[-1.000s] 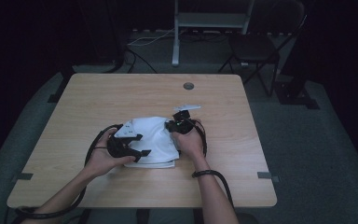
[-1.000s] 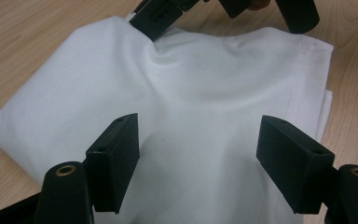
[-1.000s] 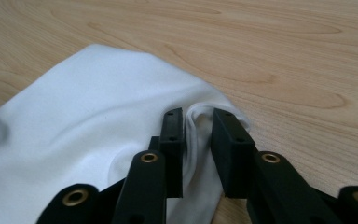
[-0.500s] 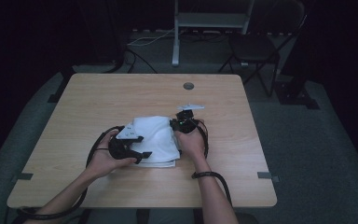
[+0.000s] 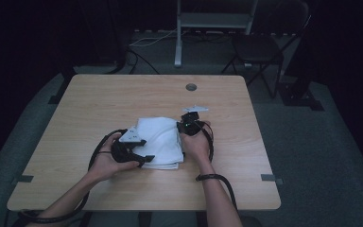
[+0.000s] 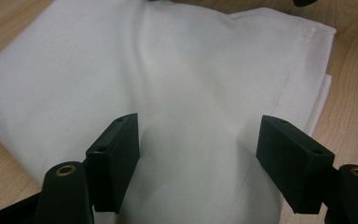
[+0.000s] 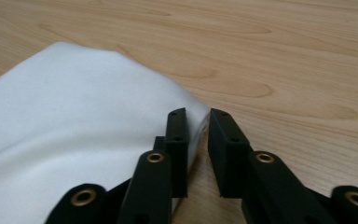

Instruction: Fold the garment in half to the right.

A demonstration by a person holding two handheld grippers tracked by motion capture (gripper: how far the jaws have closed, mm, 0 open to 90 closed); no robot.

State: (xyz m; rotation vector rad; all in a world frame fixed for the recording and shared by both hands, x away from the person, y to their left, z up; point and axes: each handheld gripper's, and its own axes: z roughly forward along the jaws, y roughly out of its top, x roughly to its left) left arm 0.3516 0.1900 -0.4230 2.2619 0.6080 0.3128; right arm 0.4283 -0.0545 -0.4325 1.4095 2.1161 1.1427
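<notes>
A folded white cloth [image 5: 159,140] lies flat near the middle of the wooden table [image 5: 99,109]. My left gripper [image 5: 139,153] rests at the cloth's near left edge. In the left gripper view its jaws stand wide open [image 6: 200,161] just above the white cloth [image 6: 191,79], with nothing pinched. My right gripper [image 5: 189,125] sits at the cloth's right edge. In the right gripper view its jaws are almost together [image 7: 196,140], with the rounded edge of the cloth [image 7: 74,135] caught in the narrow gap.
Bare wood surrounds the cloth on all sides. A small round grommet [image 5: 191,87] sits near the table's far edge. A chair [image 5: 260,47] and a metal stand [image 5: 212,21] stand on the dark floor beyond. Cables trail from both grippers toward the near edge.
The cloth has settled into a flatter, squarer fold. My left gripper has shifted slightly right onto its near edge. The right gripper stays at the cloth's right side.
</notes>
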